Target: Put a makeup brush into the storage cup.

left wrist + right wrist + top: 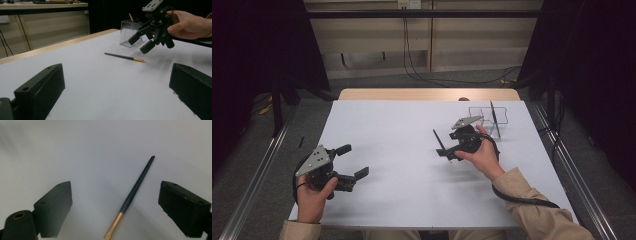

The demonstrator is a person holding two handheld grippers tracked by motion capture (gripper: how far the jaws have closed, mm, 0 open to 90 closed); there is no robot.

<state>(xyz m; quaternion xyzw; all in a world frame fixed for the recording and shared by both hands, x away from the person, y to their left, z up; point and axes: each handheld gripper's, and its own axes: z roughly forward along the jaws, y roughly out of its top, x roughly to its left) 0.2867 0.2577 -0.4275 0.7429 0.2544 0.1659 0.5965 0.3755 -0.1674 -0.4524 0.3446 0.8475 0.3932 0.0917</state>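
Both gripper [115, 202] jaws straddle the pencil [135, 192], untouched.

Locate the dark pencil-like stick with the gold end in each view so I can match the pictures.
High view: the stick lies on the white table, right of centre, just left of the right tongs.
Left gripper view: it lies mid-picture, below and left of the right tongs.
Right gripper view: it runs from bottom centre up to the right, between the open jaws.
Shared landmark: the right tongs poised over it.
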